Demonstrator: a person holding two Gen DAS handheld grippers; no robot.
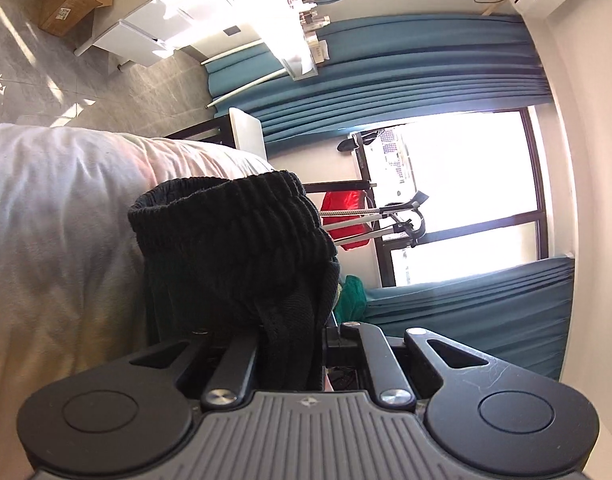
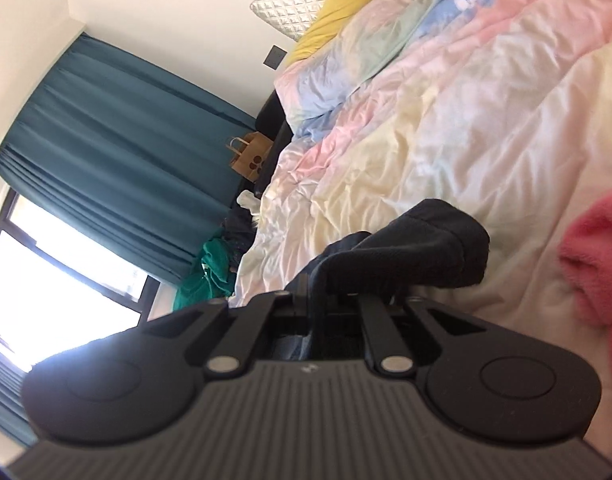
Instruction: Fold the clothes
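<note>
Pastel duvet (image 2: 446, 128); both jaws clamp black shorts (image 1: 234, 240).

You have a black ribbed knit garment (image 1: 234, 236) with a matt, elastic-gathered band. Your left gripper (image 1: 290, 344) is matt black plastic with shiny metal pins. The duvet (image 2: 446, 128) is smooth, creased pastel cloth; beside it lies a fluffy pink fleece (image 2: 598, 256).
</note>
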